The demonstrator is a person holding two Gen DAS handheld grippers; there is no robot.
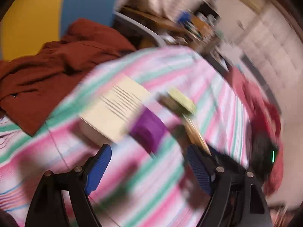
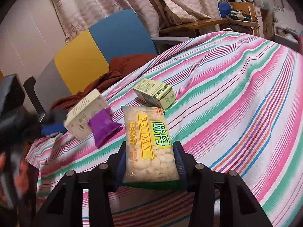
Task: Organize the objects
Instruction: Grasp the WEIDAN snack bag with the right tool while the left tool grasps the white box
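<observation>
My right gripper (image 2: 150,148) is shut on a clear snack packet (image 2: 147,128) with a yellow and green label, held just above the striped bedsheet (image 2: 236,87). Ahead of it a purple pouch (image 2: 103,126) leans on a cream box (image 2: 85,111), and a green box (image 2: 157,92) lies farther back. The left wrist view is blurred. In it my left gripper (image 1: 149,162) stands open with nothing between its fingers, just short of the purple pouch (image 1: 149,128) and the cream box (image 1: 117,106). The green box (image 1: 180,100) sits beyond them.
A rust-brown cloth (image 2: 121,64) lies heaped on a chair with a yellow and blue back (image 2: 106,43) at the bed's far left edge. A wooden desk (image 2: 208,22) with clutter stands behind, under curtains. A red cloth (image 1: 261,106) lies at the right of the sheet.
</observation>
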